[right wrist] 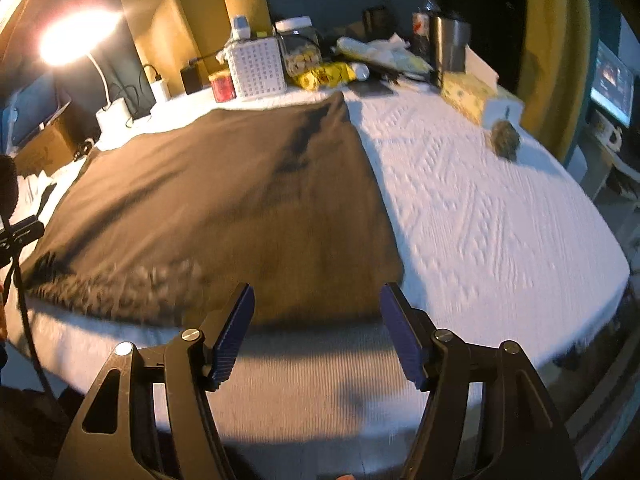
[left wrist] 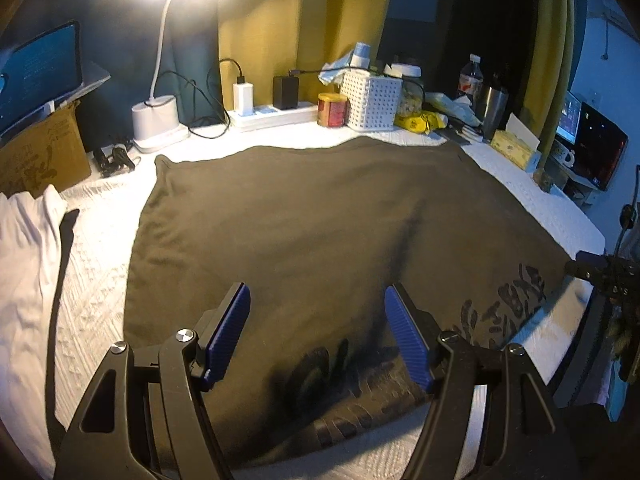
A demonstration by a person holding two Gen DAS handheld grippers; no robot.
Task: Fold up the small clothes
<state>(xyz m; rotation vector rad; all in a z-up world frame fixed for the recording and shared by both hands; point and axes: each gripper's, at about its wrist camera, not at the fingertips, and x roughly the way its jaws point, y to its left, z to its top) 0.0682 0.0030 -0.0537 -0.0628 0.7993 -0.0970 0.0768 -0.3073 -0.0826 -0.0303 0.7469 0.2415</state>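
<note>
White garment point(left wrist: 24, 248): bunched at the worktop's left edge.
Dark t-shirt point(left wrist: 304, 224): spread flat on the white-covered worktop point(right wrist: 500, 220).
Left hand-held gripper point(left wrist: 318, 332): jaws apart, empty, above the shirt's printed end.
Right hand-held gripper point(right wrist: 316, 332): jaws apart, empty, at the shirt's near right corner.

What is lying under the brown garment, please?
The brown garment lies flat on a white textured cover, which shows all round its edges. What the cover itself hides cannot be seen.

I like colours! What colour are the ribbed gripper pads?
Dark blue ribbed pads, clearest in the left wrist view.
</note>
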